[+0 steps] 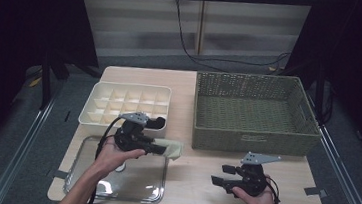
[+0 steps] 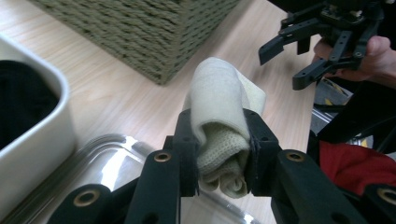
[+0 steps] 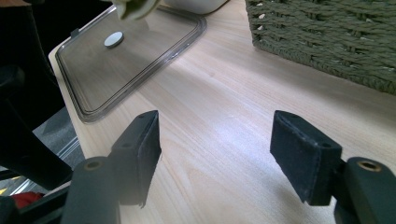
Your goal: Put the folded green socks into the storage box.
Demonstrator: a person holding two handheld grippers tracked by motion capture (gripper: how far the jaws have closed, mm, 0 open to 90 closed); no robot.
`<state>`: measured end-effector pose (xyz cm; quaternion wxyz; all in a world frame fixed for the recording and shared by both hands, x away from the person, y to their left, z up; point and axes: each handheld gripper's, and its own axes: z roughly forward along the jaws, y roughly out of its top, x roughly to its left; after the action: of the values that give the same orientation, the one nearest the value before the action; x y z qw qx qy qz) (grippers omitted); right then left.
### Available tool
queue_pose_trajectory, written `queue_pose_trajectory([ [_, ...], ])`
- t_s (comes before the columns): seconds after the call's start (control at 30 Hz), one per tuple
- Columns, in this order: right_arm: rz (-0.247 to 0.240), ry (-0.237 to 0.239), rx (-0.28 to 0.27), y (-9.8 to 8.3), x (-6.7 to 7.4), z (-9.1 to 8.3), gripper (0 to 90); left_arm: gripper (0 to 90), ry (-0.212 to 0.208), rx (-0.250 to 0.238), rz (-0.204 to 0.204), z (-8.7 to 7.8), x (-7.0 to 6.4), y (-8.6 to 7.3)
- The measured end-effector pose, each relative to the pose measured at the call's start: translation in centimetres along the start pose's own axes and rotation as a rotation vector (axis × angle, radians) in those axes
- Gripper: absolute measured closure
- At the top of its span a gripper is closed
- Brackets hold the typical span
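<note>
My left gripper (image 2: 219, 128) is shut on a rolled pale cream cloth (image 2: 217, 88), whose end sticks out past the pads. In the high view this left gripper (image 1: 162, 149) hangs over the far right corner of a clear lid (image 1: 136, 178), with the cloth (image 1: 173, 149) pointing toward the woven basket (image 1: 255, 139). My right gripper (image 3: 215, 140) is open over bare wood, with nothing between its pads. In the high view the right gripper (image 1: 218, 176) sits at the table's front right, pointing left. The left gripper view shows the right gripper (image 2: 280, 69) farther off.
The empty olive woven basket takes up the back right of the table. A white divided box (image 1: 130, 85) stands at the back left, with a dark item (image 1: 156, 123) in its near right corner. The clear lid (image 3: 126, 56) has a round disc at its centre.
</note>
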<state>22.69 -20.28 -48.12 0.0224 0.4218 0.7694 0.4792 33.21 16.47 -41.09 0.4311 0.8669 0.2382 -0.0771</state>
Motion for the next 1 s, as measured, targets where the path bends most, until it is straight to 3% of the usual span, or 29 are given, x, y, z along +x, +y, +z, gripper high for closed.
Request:
queue_pose_trajectory([
  [0.4, -0.006, 0.002, 0.007, 0.1, 0.0, 0.2, 32.9, 70.7, 0.05, -0.023, -0.006, -2.8, 0.8, 0.4],
  [0.53, -0.007, 0.002, 0.008, 0.1, 0.0, 0.2, 32.7, 70.8, 0.096, -0.029, 0.021, -4.1, 0.9, 0.4],
  [0.83, -0.009, 0.001, 0.016, 0.1, 0.0, 0.4, 33.1, 71.0, 0.16, -0.032, 0.005, -6.4, 2.3, 0.5],
  [1.0, -0.009, 0.0, 0.02, 0.2, 0.0, 0.5, 33.2, 71.0, 0.174, -0.046, -0.017, -7.9, 3.1, 0.4],
])
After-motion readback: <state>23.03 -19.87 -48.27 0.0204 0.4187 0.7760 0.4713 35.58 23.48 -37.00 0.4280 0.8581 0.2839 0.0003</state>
